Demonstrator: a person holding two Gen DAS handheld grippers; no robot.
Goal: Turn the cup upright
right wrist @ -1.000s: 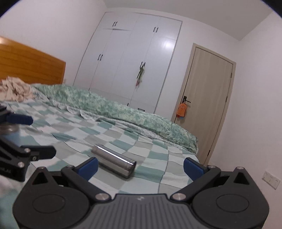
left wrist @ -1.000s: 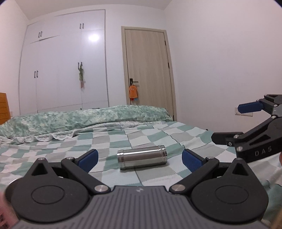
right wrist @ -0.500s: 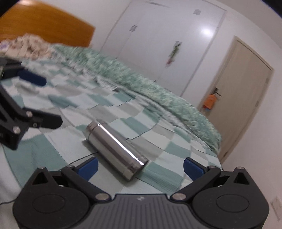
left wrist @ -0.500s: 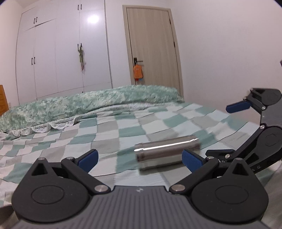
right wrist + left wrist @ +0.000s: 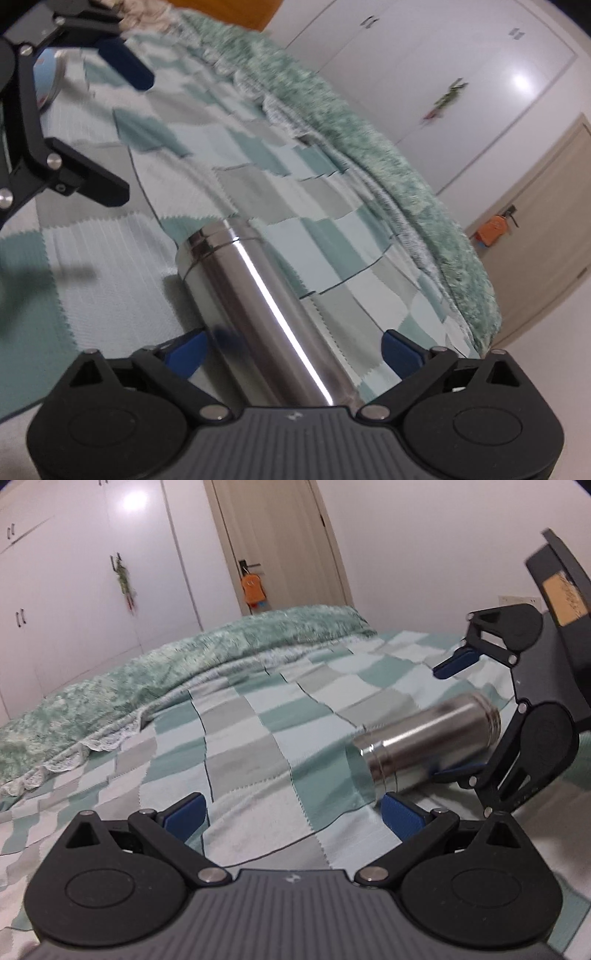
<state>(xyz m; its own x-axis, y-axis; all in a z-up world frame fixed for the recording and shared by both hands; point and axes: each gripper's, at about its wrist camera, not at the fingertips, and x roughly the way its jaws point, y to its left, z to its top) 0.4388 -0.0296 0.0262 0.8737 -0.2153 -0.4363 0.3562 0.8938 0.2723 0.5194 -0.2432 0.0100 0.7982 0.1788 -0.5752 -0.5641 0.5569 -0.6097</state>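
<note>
A steel cup (image 5: 258,306) lies on its side on the checked bedspread (image 5: 110,258). My right gripper (image 5: 293,349) is open, with the cup's near end between its blue pads (image 5: 186,349), apart from them. In the left wrist view the cup (image 5: 424,738) lies at the right, beside the right pad of my open, empty left gripper (image 5: 293,814). The right gripper (image 5: 458,714) shows there around the cup's far end. The left gripper (image 5: 122,129) shows at the upper left of the right wrist view.
A rumpled green quilt (image 5: 166,664) lies across the far side of the bed. Behind it stand white wardrobes (image 5: 92,572) and a wooden door (image 5: 280,546). A wooden headboard (image 5: 225,11) is at the top of the right wrist view.
My right gripper has moved in over the cup until the cup's end lies between its fingers. My left gripper has shifted left and closer to the bed, so the cup now sits at its right.
</note>
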